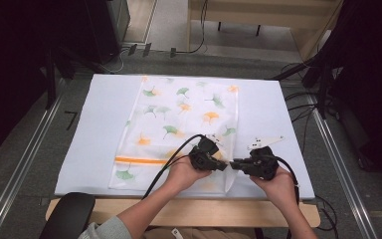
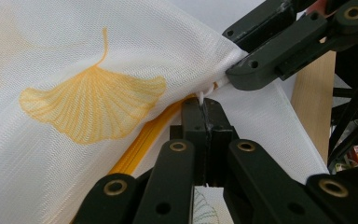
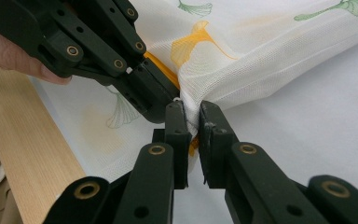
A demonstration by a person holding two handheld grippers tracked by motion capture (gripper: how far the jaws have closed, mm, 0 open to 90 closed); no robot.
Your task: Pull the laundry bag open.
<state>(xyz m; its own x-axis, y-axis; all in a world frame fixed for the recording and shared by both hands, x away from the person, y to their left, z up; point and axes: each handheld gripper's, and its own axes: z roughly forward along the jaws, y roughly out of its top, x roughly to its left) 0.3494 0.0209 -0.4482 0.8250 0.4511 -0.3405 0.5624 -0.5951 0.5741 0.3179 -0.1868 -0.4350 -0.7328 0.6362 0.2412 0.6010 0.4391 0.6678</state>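
Mesh bag [image 1: 179, 129] corner (near edge), pinched between both tongs

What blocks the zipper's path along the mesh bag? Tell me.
Nothing visible does. The left gripper pinches the white zipper pull, the right gripper clamps the mesh laundry bag corner, and the orange zipper lies bare on the bag.

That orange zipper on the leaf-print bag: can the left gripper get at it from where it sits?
Probably yes: the left gripper is shut on the small white zipper pull at the end of the orange zipper, with nothing in between.
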